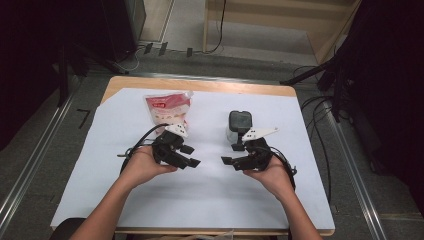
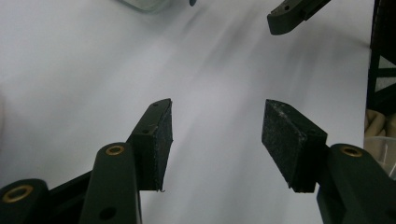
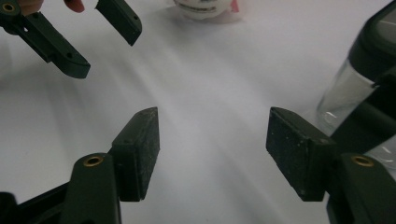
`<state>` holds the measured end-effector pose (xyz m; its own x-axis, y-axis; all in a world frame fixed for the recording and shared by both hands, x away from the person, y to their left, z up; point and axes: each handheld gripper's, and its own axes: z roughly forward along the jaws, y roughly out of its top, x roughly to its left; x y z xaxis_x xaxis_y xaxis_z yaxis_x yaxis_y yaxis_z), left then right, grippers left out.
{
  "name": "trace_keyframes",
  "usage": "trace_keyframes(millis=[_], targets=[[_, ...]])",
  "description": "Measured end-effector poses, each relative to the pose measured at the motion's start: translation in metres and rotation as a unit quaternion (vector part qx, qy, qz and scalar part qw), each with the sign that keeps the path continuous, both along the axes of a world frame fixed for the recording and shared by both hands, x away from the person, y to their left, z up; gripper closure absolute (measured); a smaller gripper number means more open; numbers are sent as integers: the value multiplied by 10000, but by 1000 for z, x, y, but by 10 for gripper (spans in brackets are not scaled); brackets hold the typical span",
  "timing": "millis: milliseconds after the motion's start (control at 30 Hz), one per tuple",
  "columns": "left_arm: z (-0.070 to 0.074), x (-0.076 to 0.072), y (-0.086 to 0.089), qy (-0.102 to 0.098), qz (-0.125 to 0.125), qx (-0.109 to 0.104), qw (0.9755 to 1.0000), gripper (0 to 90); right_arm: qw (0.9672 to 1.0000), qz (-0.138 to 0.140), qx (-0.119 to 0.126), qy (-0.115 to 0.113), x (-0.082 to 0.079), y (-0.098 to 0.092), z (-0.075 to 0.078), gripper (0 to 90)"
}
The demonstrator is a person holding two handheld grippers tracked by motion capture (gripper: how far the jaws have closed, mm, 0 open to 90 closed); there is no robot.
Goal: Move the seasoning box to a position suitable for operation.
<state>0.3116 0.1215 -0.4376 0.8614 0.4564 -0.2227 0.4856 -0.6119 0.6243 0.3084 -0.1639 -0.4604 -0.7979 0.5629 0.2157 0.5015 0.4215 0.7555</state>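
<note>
Left gripper (image 1: 192, 156): held in the left hand (image 1: 145, 167) low over the white sheet (image 1: 200, 195), pointing inward toward the middle of the table; jaws apart, nothing between them but bare sheet, as the left gripper view (image 2: 217, 140) confirms.

Right gripper (image 1: 231, 156): held in the right hand (image 1: 272, 175), pointing inward to face the left one across a gap of bare sheet; jaws apart and clamped on nothing, seen wide in the right gripper view (image 3: 212, 149).

Pouch (image 1: 168, 109): red-and-white, spouted, lying flat on the sheet just beyond the left gripper, toward the far left of the table; lower edge glimpsed at the top of the right gripper view (image 3: 203, 8).

Jar (image 1: 239, 125): clear, dark-lidded, standing upright on the sheet just behind the right gripper, near its grey plate (image 1: 260, 133); close beside the right-hand jaw in the right gripper view (image 3: 350, 88), apart from the pads.

Pouch and jar: well apart from each other, both untouched by either gripper.

Table (image 1: 200, 85): wooden top, mostly covered by the sheet; bare wood showing along the far edge.

Cables (image 1: 137, 142): looping from each gripper back over the wrists.

Surroundings: grey floor, dark stands at both sides, pale wooden frame beyond the table.
</note>
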Motion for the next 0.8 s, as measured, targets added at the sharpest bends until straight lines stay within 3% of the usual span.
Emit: trace_keyframes(millis=[100, 233, 433, 800], targets=[[-1, 0, 2, -85, -7, -124, 9999, 440, 9999, -70, -21, -152, -1, -1, 0, 355], [-4, 1, 5, -121, -39, -20, 9999, 446, 9998, -63, -11, -212, -4, -2, 1, 365], [-2, 1, 9, -139, -70, -99, 9998, 428, 9998, -170, -21, -105, -5, -2, -3, 396], [5, 0, 14, -295, -99, -16, 9995, 414, 9995, -145, -219, -186, -8, 0, -2, 414]])
